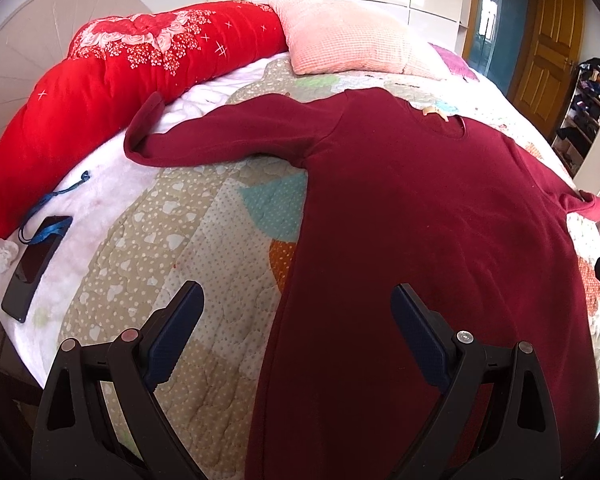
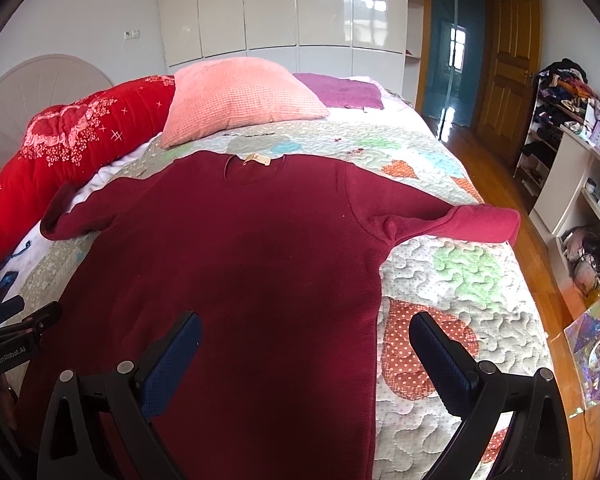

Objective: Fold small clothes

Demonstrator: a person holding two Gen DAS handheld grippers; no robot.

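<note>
**Maroon top laid flat on the bed, both tools spread wide**

Going left to right in the left wrist view: a phone with a blue strap lies at about 9 o'clock on the white edge of the bed, with a crumpled tissue just beside it. Above that, a red quilt runs along the headboard side from 9 up toward 11. A pink pillow sits at 12.

The top is spread out flat on the patchwork cover, collar at 12 with its tag showing, hem toward 6. One sleeve reaches out to 10 o'clock, touching the red quilt; the other goes off to 3 and its cuff hangs at the bed's edge.

The left tool is wide open, nothing between the pads. It straddles the left side edge of the top: left finger over bare cover, right finger over the fabric. Can't tell if it touches.

Right wrist view is the same deal, mirrored. The right tool is spread wide with nothing pinched, straddling the top's right edge, left finger over fabric and right finger over the cover. The left tool also shows at 9 o'clock there, at the frame's edge.

Farther right, at 2 to 3 o'clock, a wooden door and cluttered shelves.
</note>
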